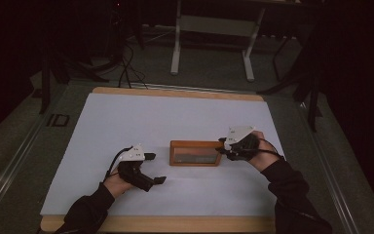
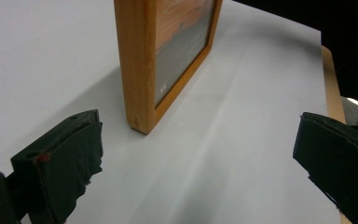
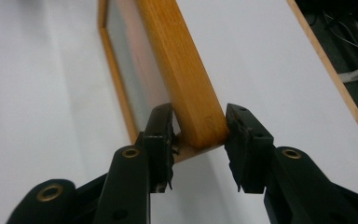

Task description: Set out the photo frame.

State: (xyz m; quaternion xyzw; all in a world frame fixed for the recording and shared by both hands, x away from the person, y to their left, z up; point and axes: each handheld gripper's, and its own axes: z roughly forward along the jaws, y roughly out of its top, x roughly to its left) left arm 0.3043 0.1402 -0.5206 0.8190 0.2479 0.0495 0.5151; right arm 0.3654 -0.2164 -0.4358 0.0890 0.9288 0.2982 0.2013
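Note:
A wooden picture frame [image 1: 195, 153] stands upright on its long edge near the middle of the white table top [image 1: 175, 112]. My right gripper [image 1: 222, 147] is at the frame's right end. In the right gripper view the frame's [image 3: 182, 70] upper corner sits between the two black pads [image 3: 161, 135], which lie against both of its faces, so the right gripper [image 3: 199, 140] is shut on it. My left gripper [image 1: 156, 168] rests a short way left of the frame. Its jaws stand wide open, with nothing between them. In the left gripper view the frame's [image 2: 137, 65] near end is ahead of the left gripper [image 2: 196, 158].
The white sheet covers a wooden table whose edge [image 1: 175, 223] shows at the front and back. Beyond the table, a white desk frame [image 1: 214, 29] and cables [image 1: 126, 68] stand on the dark floor. A metal rail [image 1: 9, 161] runs along the left side.

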